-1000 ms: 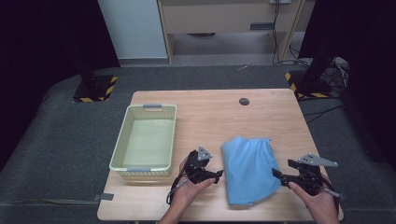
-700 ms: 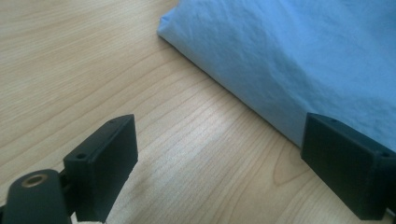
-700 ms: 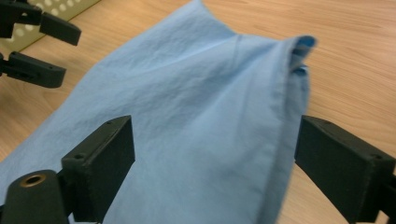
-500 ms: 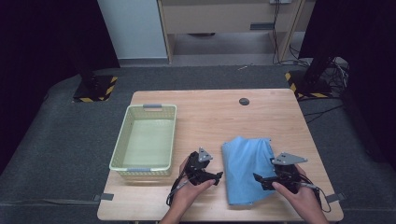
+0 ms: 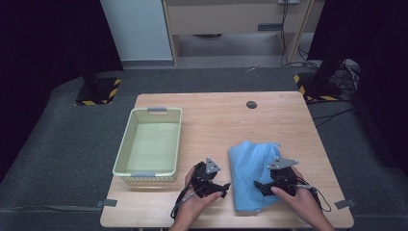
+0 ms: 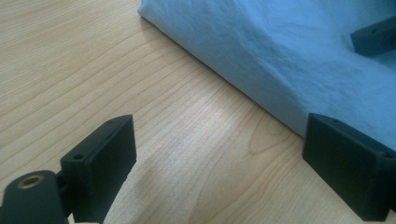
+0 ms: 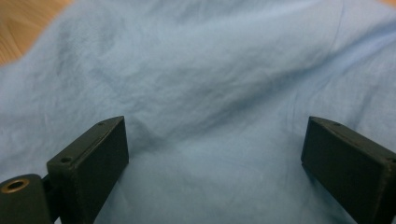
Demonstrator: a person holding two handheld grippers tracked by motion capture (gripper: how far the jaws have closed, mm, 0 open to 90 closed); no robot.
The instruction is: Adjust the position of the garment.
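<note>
**Both grippers open at blue cloth**

High view adds pale basket point(image 5: 150, 144), centre-left of frame. Blue cloth point(image 5: 250, 171) lower centre-right on table point(image 5: 216, 120). Left gripper point(image 6: 219, 158), jaws apart, just beside cloth edge; right gripper point(image 7: 215, 158), jaws apart, over cloth.

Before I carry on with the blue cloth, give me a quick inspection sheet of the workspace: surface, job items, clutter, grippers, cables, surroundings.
Surface: wooden table, dry, no spills seen.
Job's things: blue cloth lying folded at the near right; pale green basket at the left, nothing in it.
Clutter: one small dark round object near the far edge.
Grippers: left gripper open over bare wood beside the cloth's edge; right gripper open above the cloth, gripping nothing.
Cables: one trails from each gripper toward the near edge.
Surroundings: grey floor, hazard-striped stand bases, loose cables at the far right.
</note>
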